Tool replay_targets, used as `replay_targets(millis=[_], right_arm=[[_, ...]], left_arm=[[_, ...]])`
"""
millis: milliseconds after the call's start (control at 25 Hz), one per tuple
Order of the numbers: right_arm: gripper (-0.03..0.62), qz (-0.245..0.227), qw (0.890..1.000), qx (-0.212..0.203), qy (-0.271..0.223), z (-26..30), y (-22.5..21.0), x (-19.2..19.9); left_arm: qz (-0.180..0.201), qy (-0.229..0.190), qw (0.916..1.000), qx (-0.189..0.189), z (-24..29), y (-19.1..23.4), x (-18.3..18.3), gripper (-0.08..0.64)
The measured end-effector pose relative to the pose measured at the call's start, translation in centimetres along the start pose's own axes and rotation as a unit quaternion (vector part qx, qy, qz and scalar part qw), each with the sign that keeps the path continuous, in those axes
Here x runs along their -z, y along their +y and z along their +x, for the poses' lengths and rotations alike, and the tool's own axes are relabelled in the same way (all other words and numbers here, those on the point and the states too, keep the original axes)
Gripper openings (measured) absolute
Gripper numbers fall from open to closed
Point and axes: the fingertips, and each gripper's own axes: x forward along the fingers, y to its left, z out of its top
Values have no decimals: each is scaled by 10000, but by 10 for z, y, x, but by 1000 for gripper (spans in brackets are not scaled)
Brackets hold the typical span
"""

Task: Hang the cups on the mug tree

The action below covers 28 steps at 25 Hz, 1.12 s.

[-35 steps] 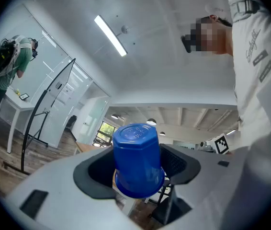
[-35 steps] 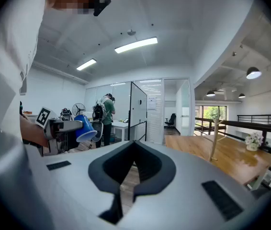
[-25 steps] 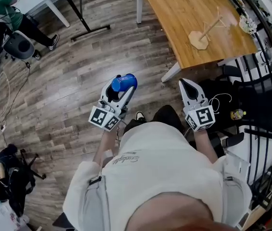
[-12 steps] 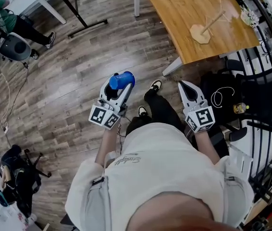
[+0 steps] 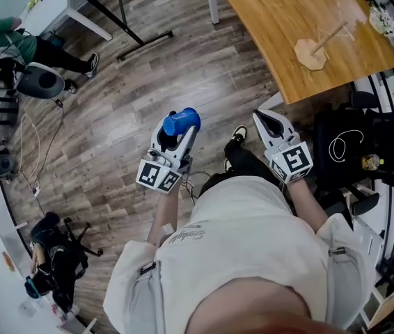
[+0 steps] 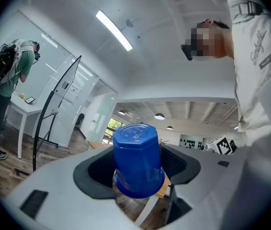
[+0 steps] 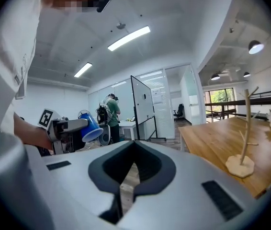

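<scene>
Two grippers were in our hands above the wooden floor. At the upper left of the head view, a person in green stood far off. Left of centre, our left gripper was clamped on the blue cup, whose closed base pointed away from the gripper body. Right of centre, our right gripper had its jaws pressed together with nothing between them. At the upper right, the mug tree stood upright on the wooden table, well apart from the cup.
</scene>
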Motion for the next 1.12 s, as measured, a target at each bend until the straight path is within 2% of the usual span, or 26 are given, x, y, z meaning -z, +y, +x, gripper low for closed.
replay_targets(millis=[200, 360, 520, 720, 920, 1120], right_arm=[[-5, 169, 9995, 41, -265, 37, -40, -13], [-5, 143, 9993, 99, -335, 55, -73, -25], [-5, 303, 9978, 386, -439, 59, -110, -29], [-5, 403, 9969, 629, -262, 60, -140, -19], [-5, 649, 9946, 775, -244, 55, -151, -6], [-5, 652, 9934, 941, -113, 59, -164, 9]], left_arm=[[28, 46, 10000, 69, 50, 20, -21, 291], [305, 68, 9988, 367, 102, 26, -53, 291], [488, 117, 9964, 678, 151, 26, -70, 291], [260, 134, 9956, 888, 186, 24, -66, 291], [163, 378, 9940, 1014, 204, 28, -51, 291], [-6, 400, 9928, 1127, 225, 41, -41, 291]])
